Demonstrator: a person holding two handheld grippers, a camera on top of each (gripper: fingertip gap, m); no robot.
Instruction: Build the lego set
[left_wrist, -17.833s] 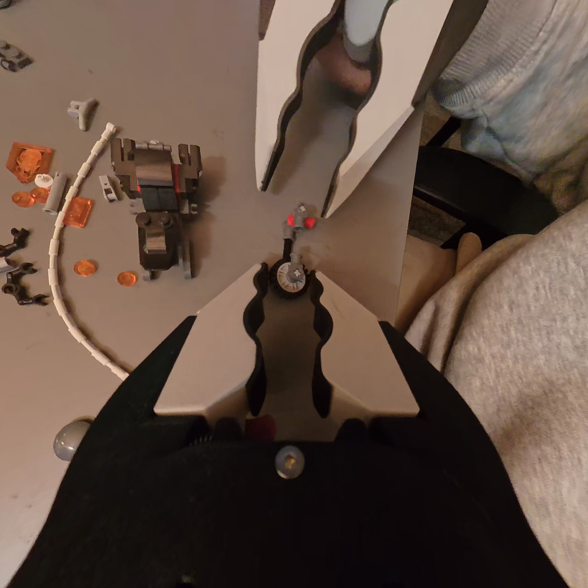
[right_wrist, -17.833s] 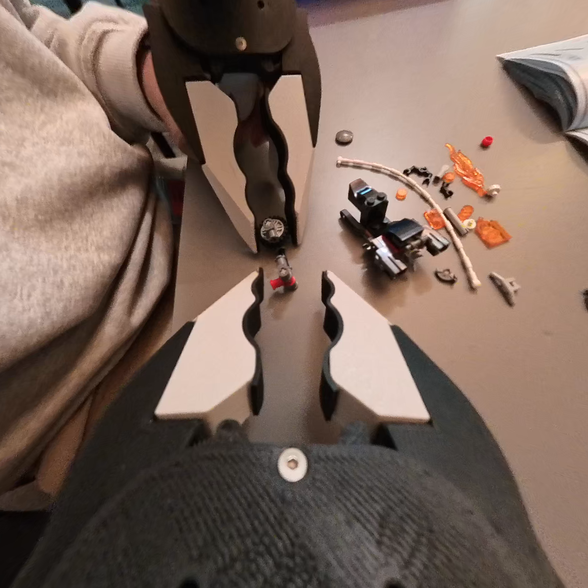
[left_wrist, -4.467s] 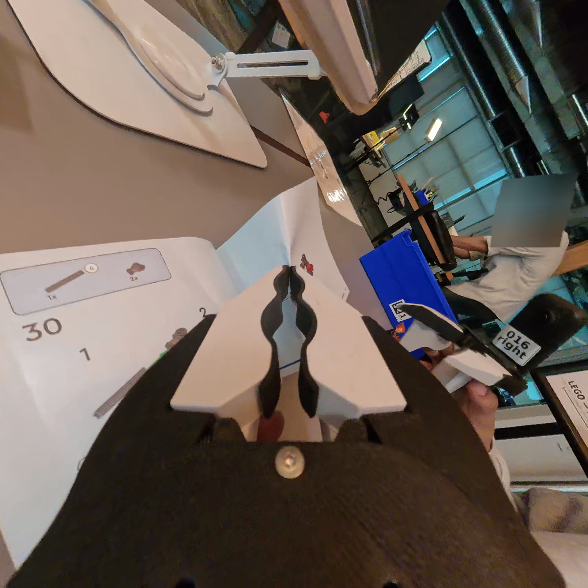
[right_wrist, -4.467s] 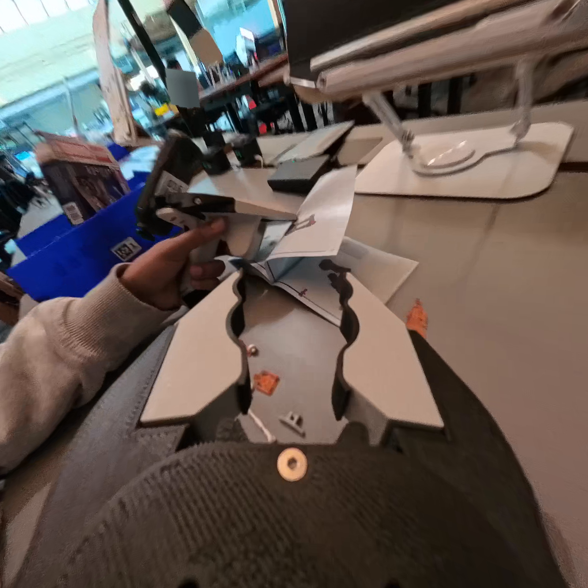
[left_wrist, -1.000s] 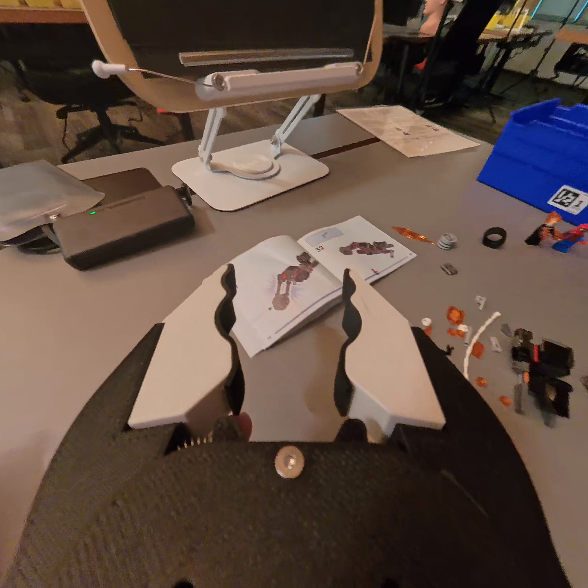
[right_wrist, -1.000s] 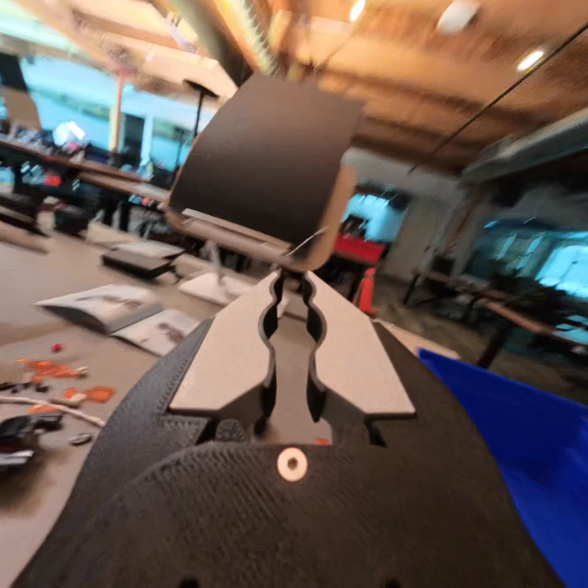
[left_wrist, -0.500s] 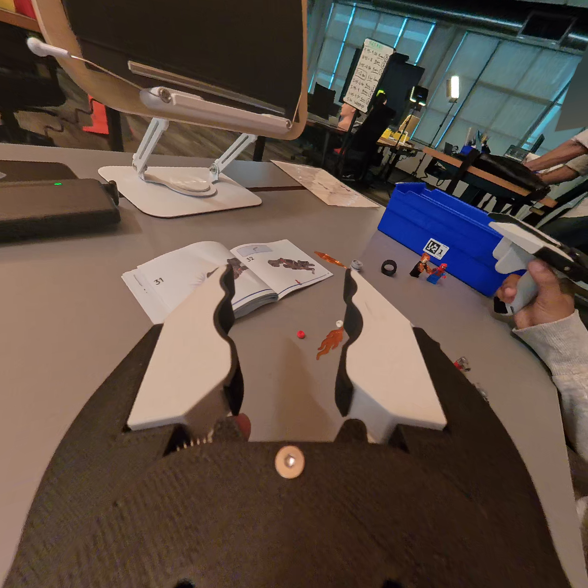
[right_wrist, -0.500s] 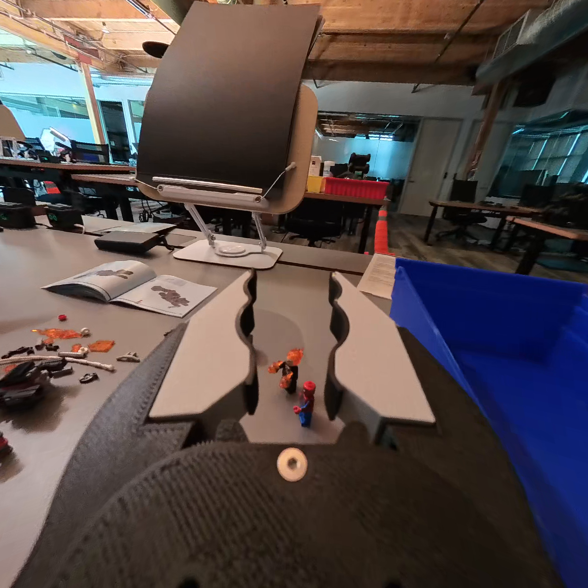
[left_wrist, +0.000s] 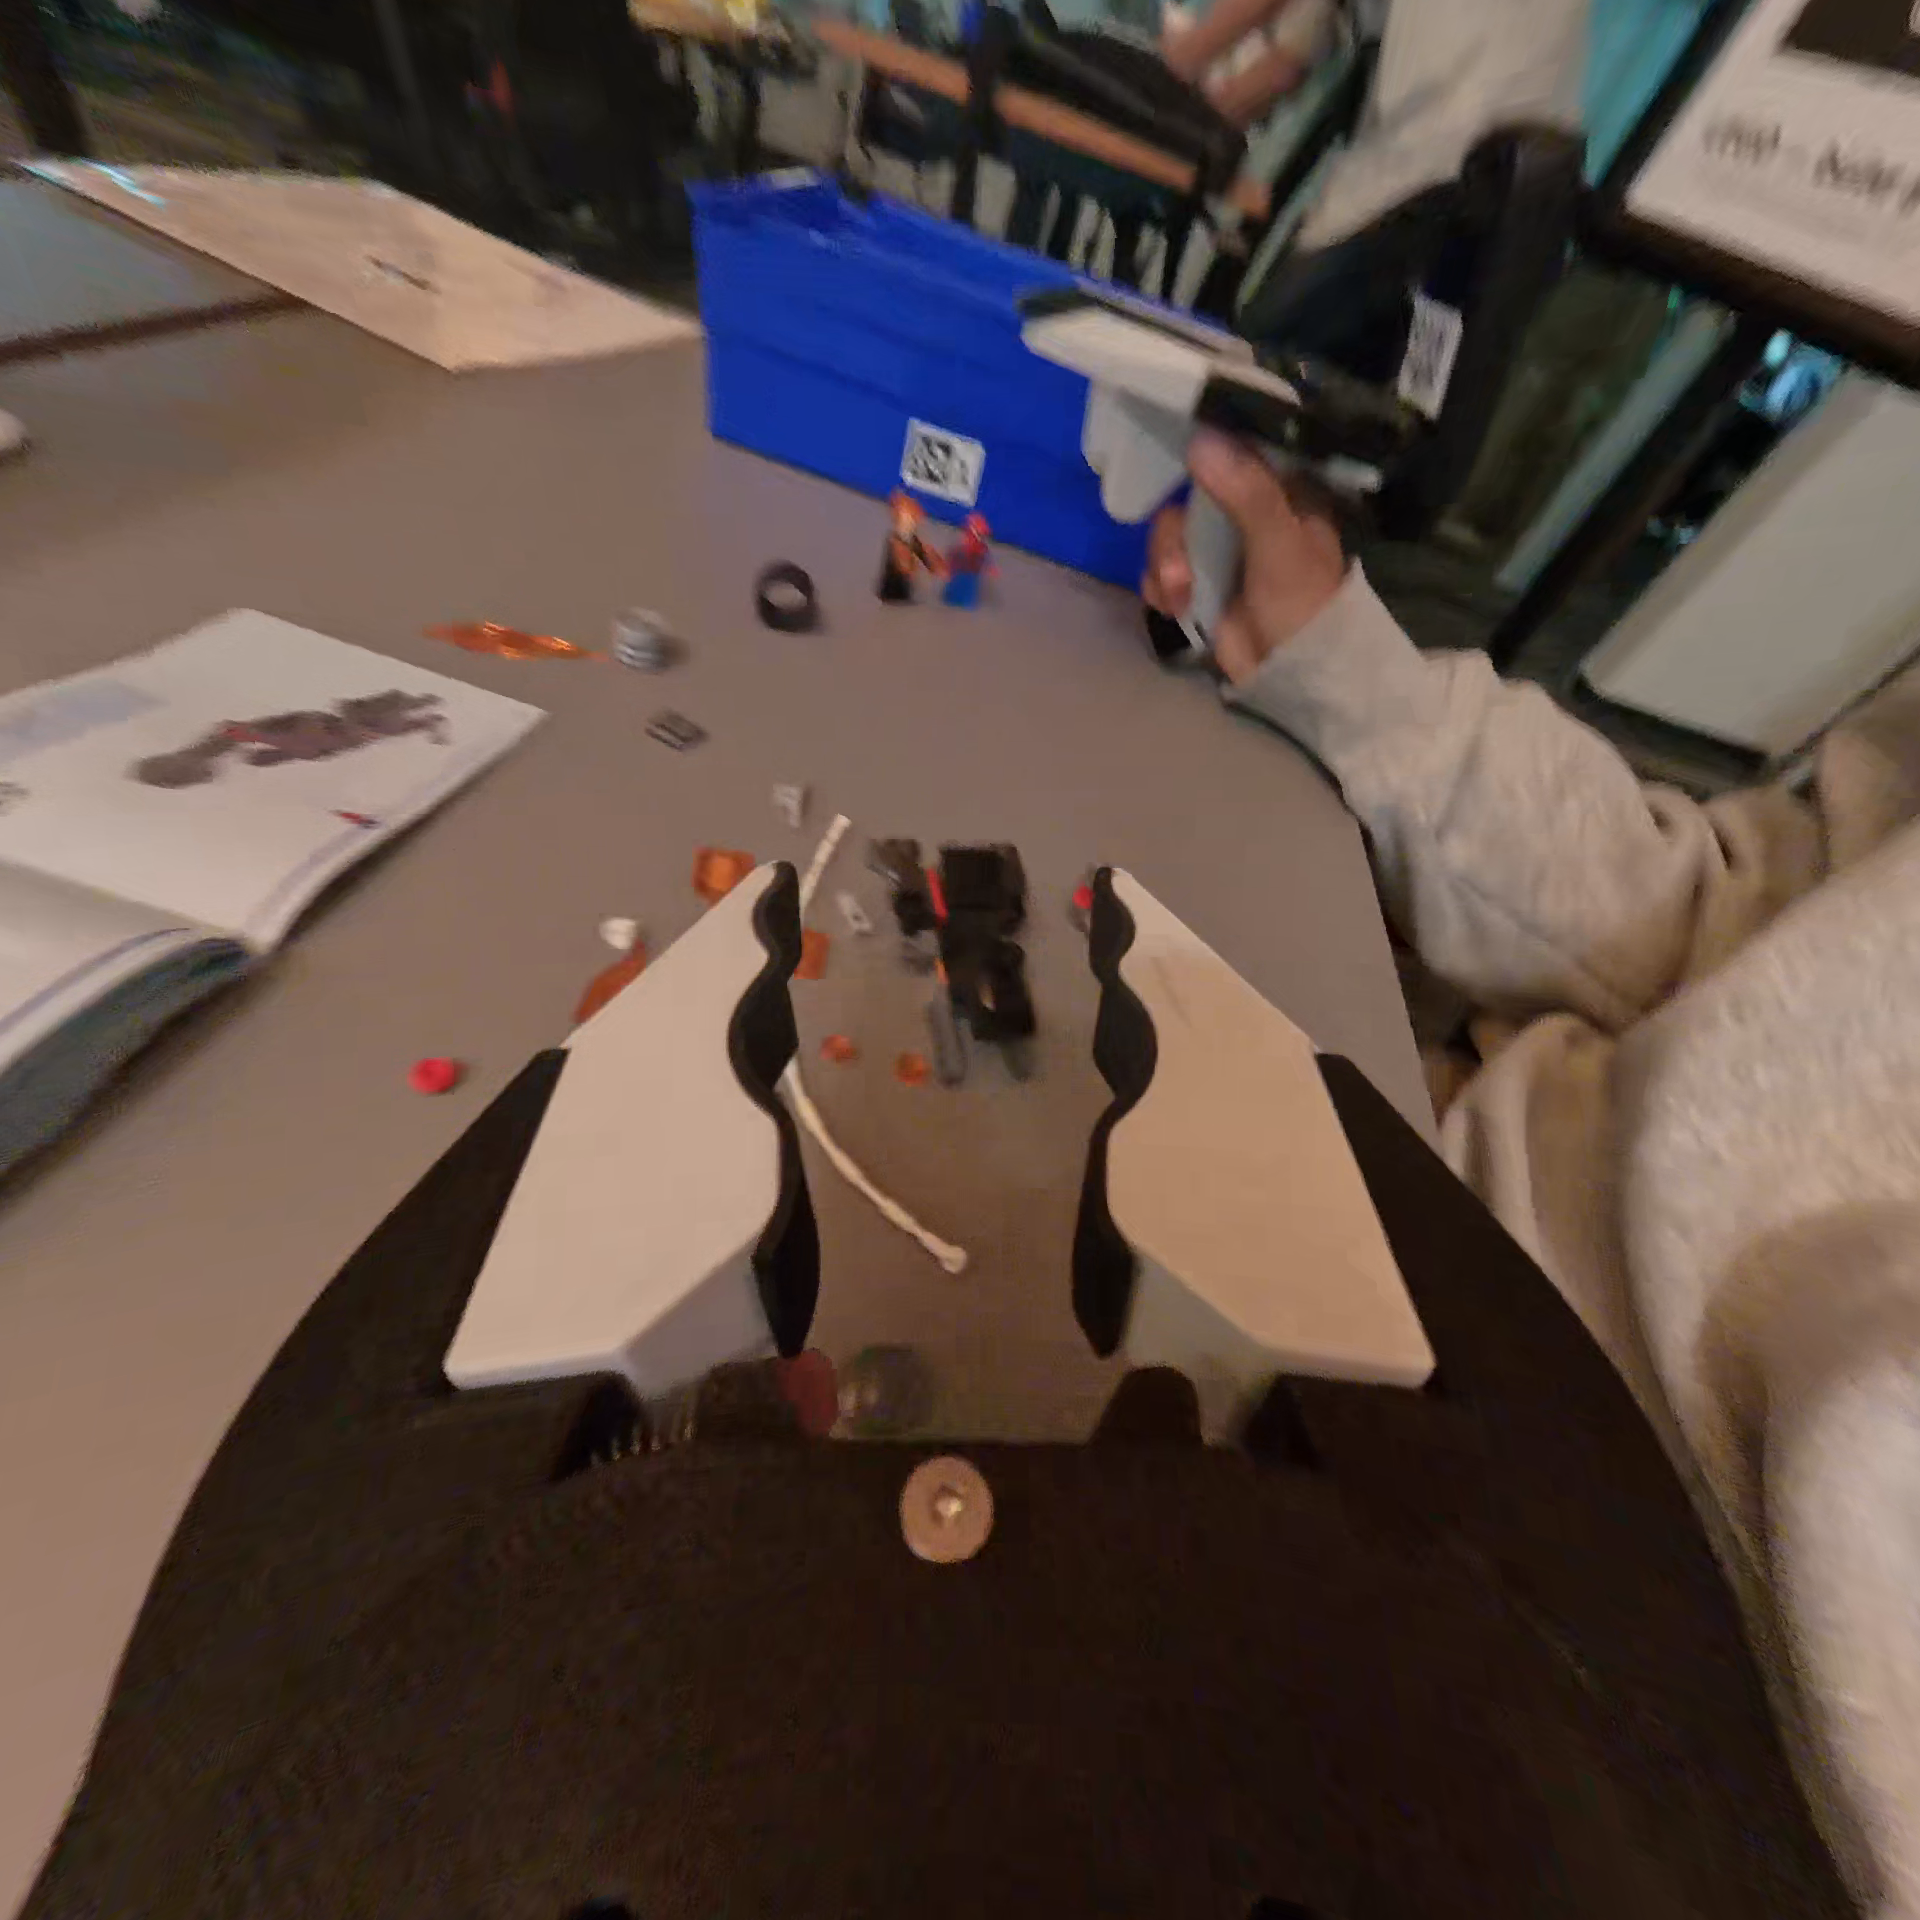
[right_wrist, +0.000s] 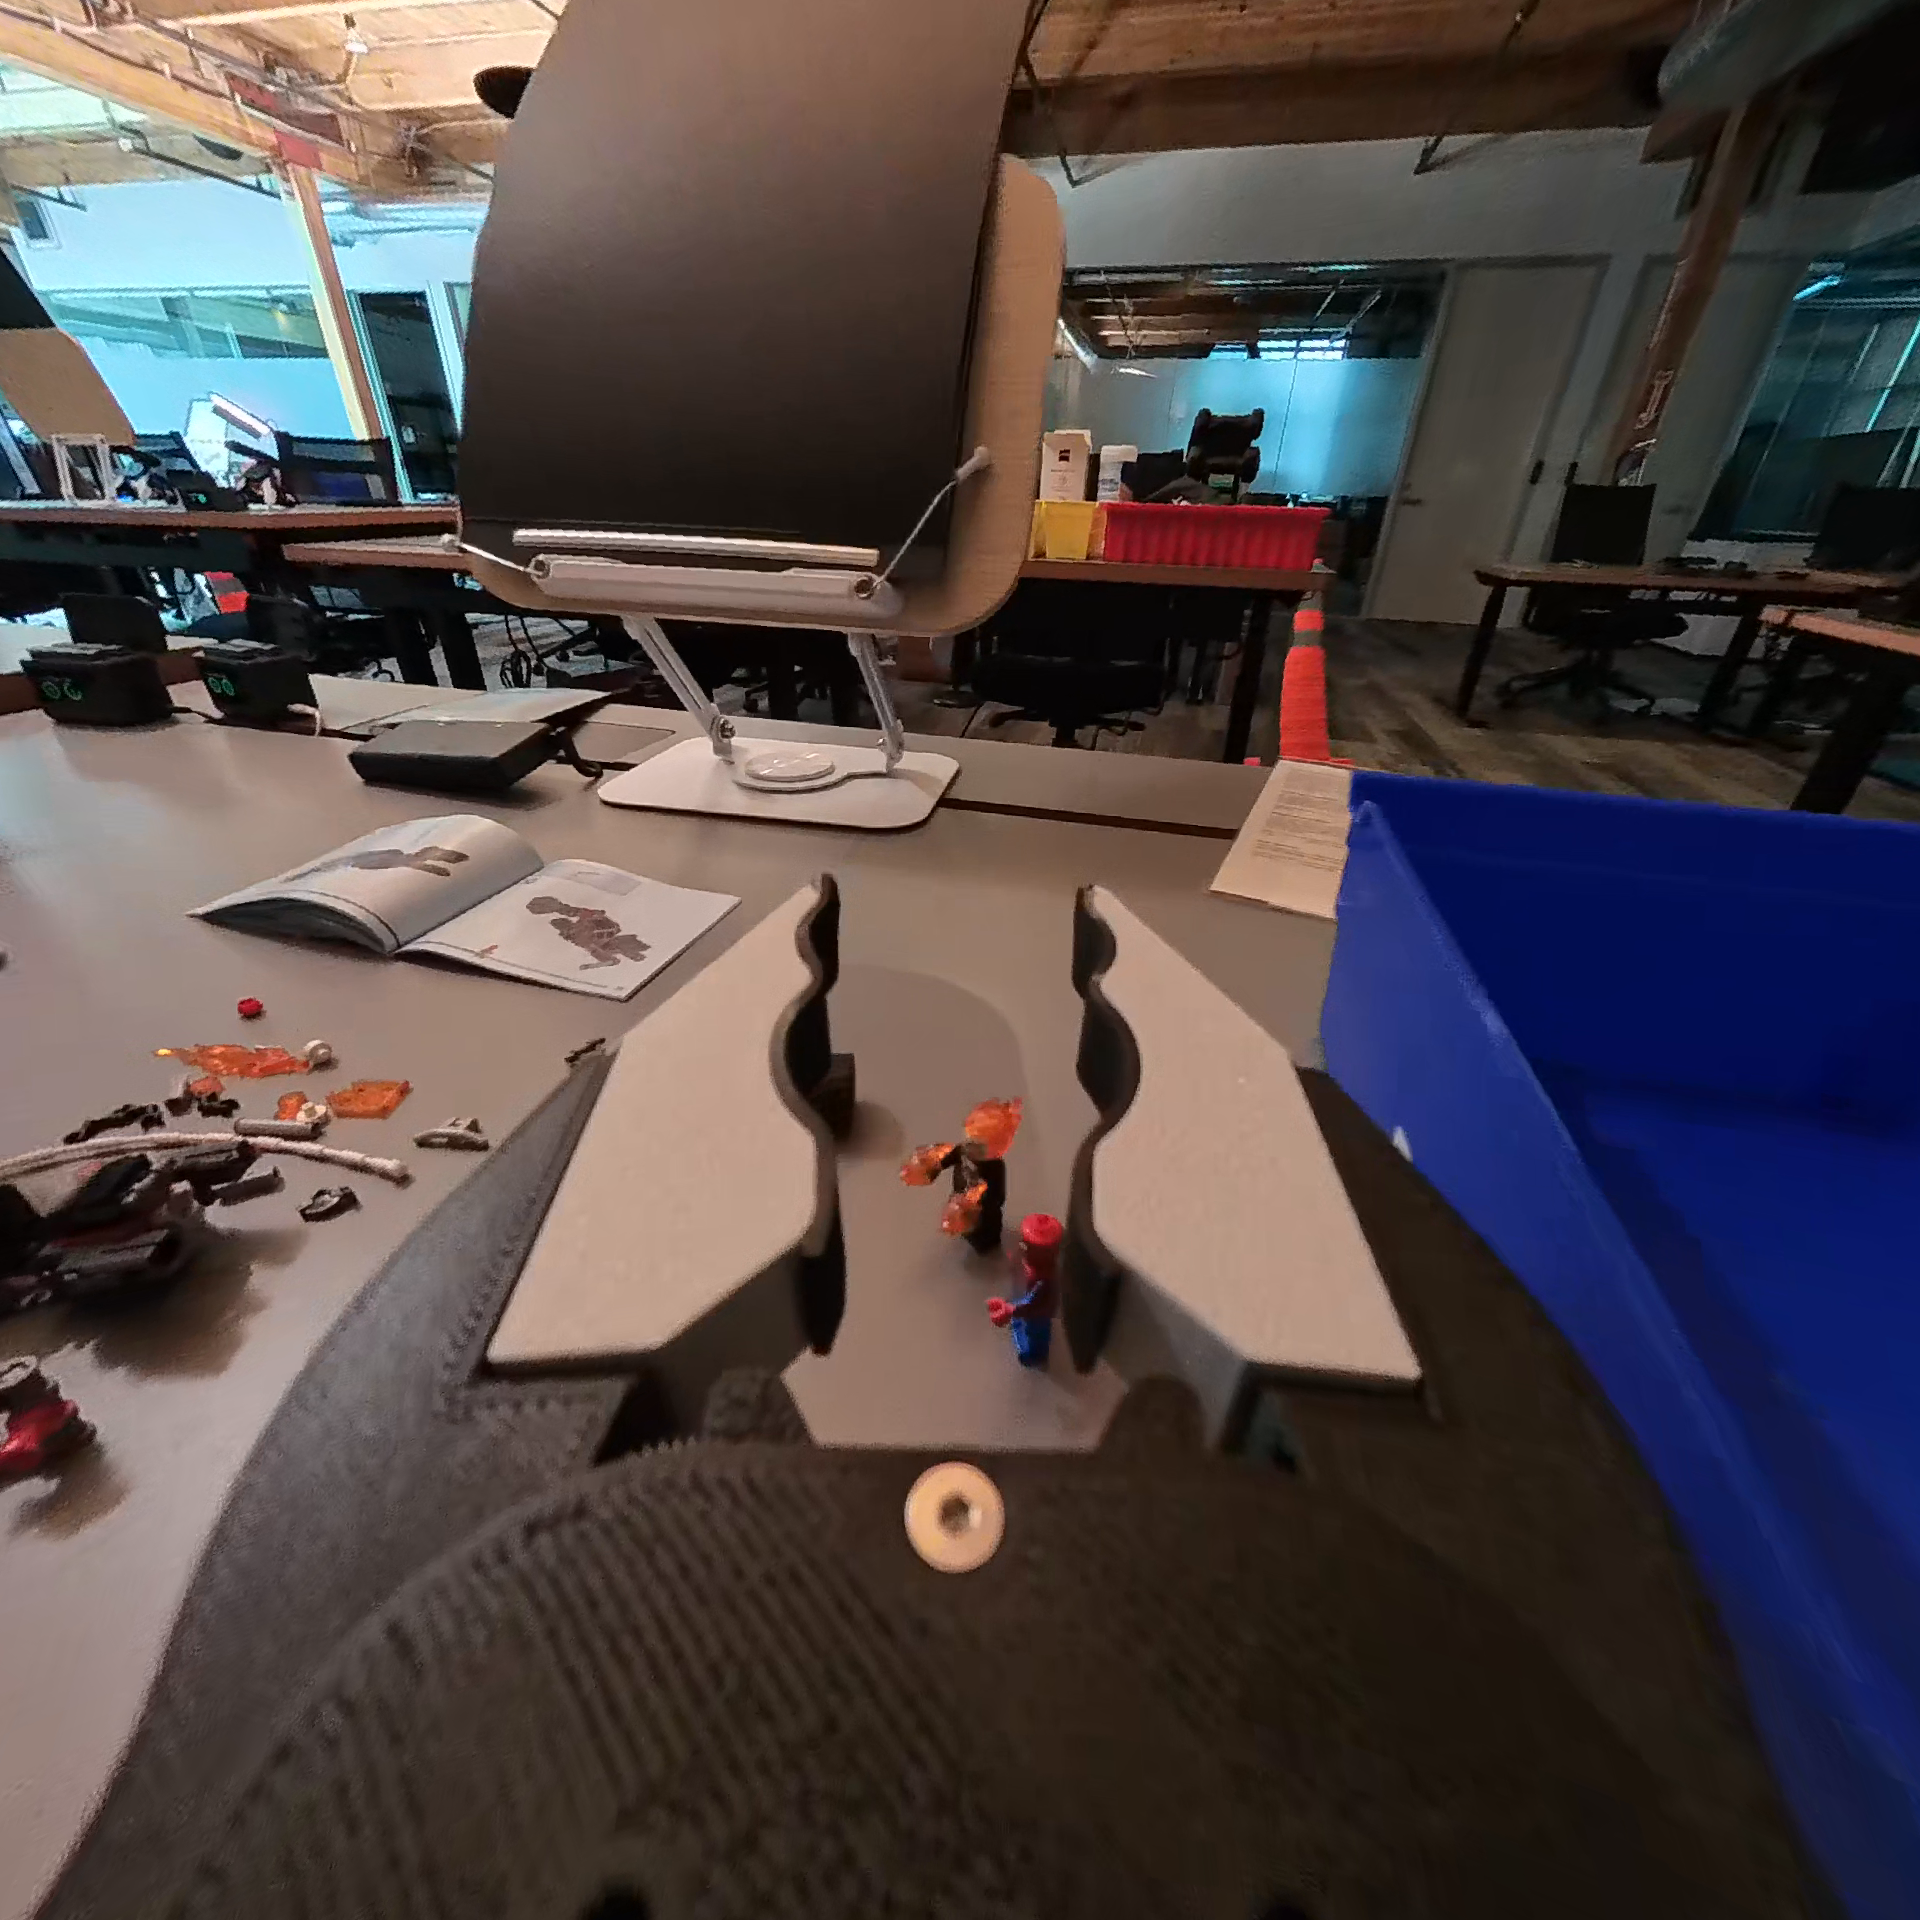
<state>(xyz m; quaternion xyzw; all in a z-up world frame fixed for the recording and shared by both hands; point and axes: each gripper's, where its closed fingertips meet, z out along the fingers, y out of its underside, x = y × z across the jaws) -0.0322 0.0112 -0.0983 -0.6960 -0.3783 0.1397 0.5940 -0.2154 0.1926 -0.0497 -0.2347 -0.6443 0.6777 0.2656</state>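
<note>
In the left wrist view my left gripper (left_wrist: 935, 883) is open and empty, held above the black partly built model (left_wrist: 971, 935). A white flexible chain piece (left_wrist: 862, 1174) and small orange pieces (left_wrist: 722, 868) lie between and beside its fingers. My right gripper (right_wrist: 956, 899) is open and empty, low over the table. Between its fingers stand a flame-headed minifigure (right_wrist: 977, 1174) and a red-and-blue minifigure (right_wrist: 1034, 1299), with a black tyre (right_wrist: 836, 1091) behind. The model (right_wrist: 94, 1216) lies far to its left. The right gripper also shows in the left wrist view (left_wrist: 1039, 312), held in a hand.
An open instruction booklet (left_wrist: 208, 790) lies at the left, and it shows in the right wrist view too (right_wrist: 488, 914). A blue bin (right_wrist: 1558, 1039) stands close on the right. A tablet stand (right_wrist: 779, 774), a black box (right_wrist: 447, 750) and a paper sheet (right_wrist: 1288, 831) are at the back. A red stud (left_wrist: 433, 1075) lies loose. One gripper's finger ends stand about 25 cm off the other's. To reach the red stud (left_wrist: 433, 1075) in a straight line is about 9 cm for my left fingers, about 30 cm for my right. The right camera catches it too, in the right wrist view (right_wrist: 239, 1006).
My left gripper has swung right and down from the booklet to over the black model and loose pieces. My right gripper has barely moved. Both stay open.
</note>
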